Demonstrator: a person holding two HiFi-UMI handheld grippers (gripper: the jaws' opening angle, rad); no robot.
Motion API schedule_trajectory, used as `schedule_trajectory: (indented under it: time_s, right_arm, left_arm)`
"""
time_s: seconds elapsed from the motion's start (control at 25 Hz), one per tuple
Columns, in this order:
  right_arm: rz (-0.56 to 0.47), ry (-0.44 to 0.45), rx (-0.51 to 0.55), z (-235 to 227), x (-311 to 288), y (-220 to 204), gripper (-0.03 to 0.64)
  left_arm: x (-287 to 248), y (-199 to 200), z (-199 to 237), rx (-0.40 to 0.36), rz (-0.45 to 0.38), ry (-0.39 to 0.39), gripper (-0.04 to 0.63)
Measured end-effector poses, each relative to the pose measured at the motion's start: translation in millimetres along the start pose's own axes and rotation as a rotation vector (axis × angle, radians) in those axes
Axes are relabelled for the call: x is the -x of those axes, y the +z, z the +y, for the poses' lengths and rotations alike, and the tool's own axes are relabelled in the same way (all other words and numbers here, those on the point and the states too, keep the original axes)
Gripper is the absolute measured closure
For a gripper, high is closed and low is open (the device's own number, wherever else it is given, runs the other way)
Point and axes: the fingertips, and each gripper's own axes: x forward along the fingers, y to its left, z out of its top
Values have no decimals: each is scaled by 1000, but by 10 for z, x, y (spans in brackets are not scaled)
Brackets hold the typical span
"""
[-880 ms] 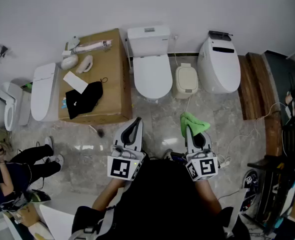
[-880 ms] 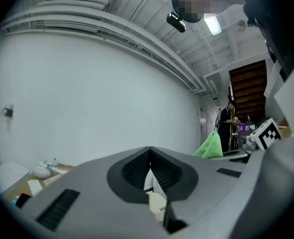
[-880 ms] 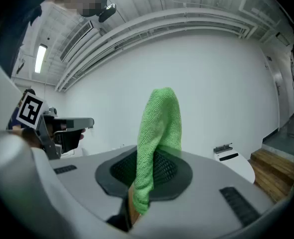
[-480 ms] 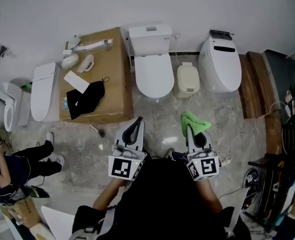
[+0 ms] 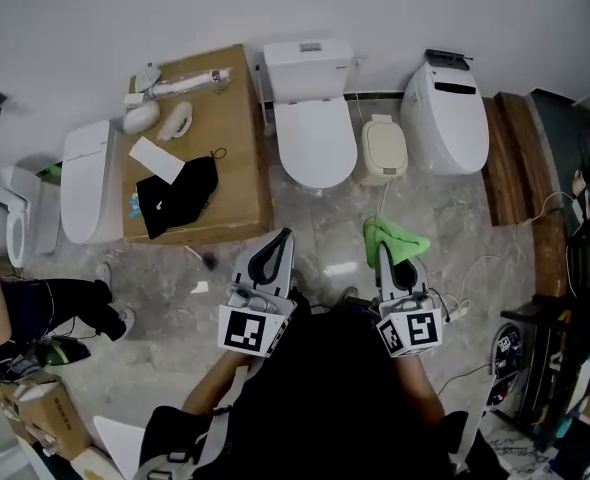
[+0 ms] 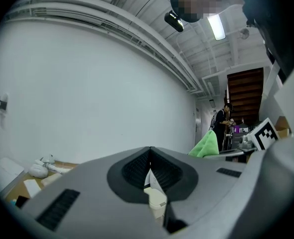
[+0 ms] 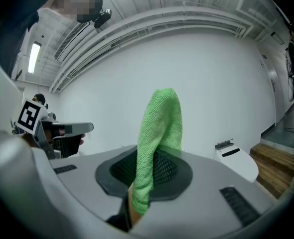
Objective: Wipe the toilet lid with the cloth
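- Far to the left of the left gripper (image 5: 278,244), the head view shows a person (image 5: 35,308) low by the floor. Neither gripper view catches them.
- Ahead and left of that gripper lies a box (image 5: 230,118) with a black garment (image 5: 180,196) and a white sheet (image 5: 156,159) on top. Any lettering there is too small for us to read.
- The left gripper's jaws are pressed together at the tips, with nothing between them.
- The only print we make out is the black-and-white square marker on each gripper's cube (image 5: 249,331).
- The toilet (image 5: 310,78) stands ahead of both grippers, between their lines and well apart from the tips. Its lid (image 5: 317,148) is down. The left gripper view also shows it, small, through the gap under the closed tips.
- The right gripper (image 5: 385,256) pinches the green cloth (image 5: 395,238). In its own view the cloth stands up past the tips. In the head view it flops over them.
- Ahead and right of the right gripper sits a second toilet (image 5: 445,118), seen in the head and right gripper views.
- Only the left gripper view shows a standing figure (image 6: 221,123) far off, beyond the right gripper.
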Motion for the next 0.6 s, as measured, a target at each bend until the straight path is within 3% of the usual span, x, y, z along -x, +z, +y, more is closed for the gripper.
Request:
schedule_trajectory:
  time_s: [0.28, 0.6]
  right_arm:
    - [6, -28, 1, 17, -257, -42, 566]
    - [31, 31, 14, -356, -904, -31, 566]
  left_arm:
    - [-122, -61, 254, 8, 28, -10, 594]
    - [-708, -140, 488, 16, 43, 39, 594]
